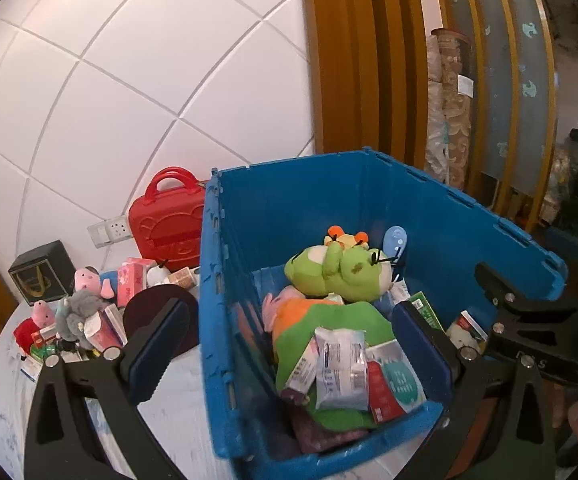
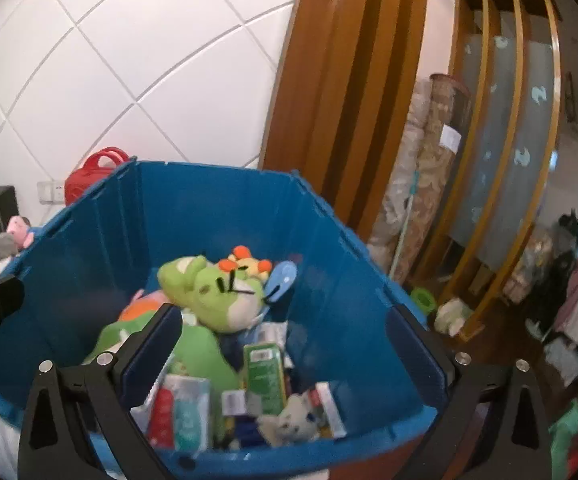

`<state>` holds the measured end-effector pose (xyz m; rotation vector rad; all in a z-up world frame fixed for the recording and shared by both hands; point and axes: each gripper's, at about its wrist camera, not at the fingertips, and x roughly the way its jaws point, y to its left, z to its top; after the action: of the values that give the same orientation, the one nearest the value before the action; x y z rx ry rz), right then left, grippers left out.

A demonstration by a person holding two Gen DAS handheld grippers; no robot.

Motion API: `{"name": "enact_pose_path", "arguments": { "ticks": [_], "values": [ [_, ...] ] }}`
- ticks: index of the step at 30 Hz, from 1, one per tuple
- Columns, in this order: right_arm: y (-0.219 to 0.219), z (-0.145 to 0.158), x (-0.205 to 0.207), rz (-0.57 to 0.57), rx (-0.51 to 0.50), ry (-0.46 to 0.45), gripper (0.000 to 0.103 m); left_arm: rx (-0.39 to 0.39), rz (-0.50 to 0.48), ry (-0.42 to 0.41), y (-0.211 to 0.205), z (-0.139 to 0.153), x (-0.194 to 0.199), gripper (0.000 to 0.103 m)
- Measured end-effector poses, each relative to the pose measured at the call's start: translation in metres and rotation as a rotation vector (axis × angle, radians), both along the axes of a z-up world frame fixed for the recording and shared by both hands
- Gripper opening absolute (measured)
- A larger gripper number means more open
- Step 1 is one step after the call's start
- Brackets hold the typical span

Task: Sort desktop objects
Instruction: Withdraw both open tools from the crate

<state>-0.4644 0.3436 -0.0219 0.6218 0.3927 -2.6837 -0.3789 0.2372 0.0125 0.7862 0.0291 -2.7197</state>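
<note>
A blue plastic bin [image 1: 409, 208] stands on the white table and holds a green frog plush [image 1: 337, 270], a green and orange plush [image 1: 325, 320], tissue packs [image 1: 339, 368] and small boxes. My left gripper [image 1: 289, 344] is open and empty, its fingers straddling the bin's left wall. My right gripper [image 2: 285, 356] is open and empty above the bin [image 2: 353, 272], over the frog plush [image 2: 213, 292] and a green box [image 2: 265, 372]. Loose toys [image 1: 85, 304] and packs lie on the table left of the bin.
A red toy case [image 1: 169, 220] and a black box [image 1: 41, 272] stand against the tiled wall behind the pile. A dark round disc [image 1: 157, 312] sits by the bin. Wooden slats and rolled fabric [image 2: 421, 184] are at right, past the table.
</note>
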Motion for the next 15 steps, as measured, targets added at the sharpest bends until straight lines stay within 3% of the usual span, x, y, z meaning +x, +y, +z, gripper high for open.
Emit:
{"name": "enact_pose_path", "arguments": {
  "ticks": [3, 8, 15],
  "values": [
    [0.002, 0.005, 0.018, 0.014, -0.021, -0.031, 0.103, -0.005, 0.014, 0.001, -0.005, 0.006, 0.017, 0.103],
    [0.001, 0.012, 0.050, 0.060, -0.062, -0.085, 0.103, 0.052, 0.009, 0.000, -0.021, 0.011, 0.045, 0.103],
    [-0.003, 0.022, 0.088, 0.045, -0.056, -0.078, 0.103, 0.055, -0.009, -0.024, -0.024, 0.009, 0.076, 0.103]
  ]
}}
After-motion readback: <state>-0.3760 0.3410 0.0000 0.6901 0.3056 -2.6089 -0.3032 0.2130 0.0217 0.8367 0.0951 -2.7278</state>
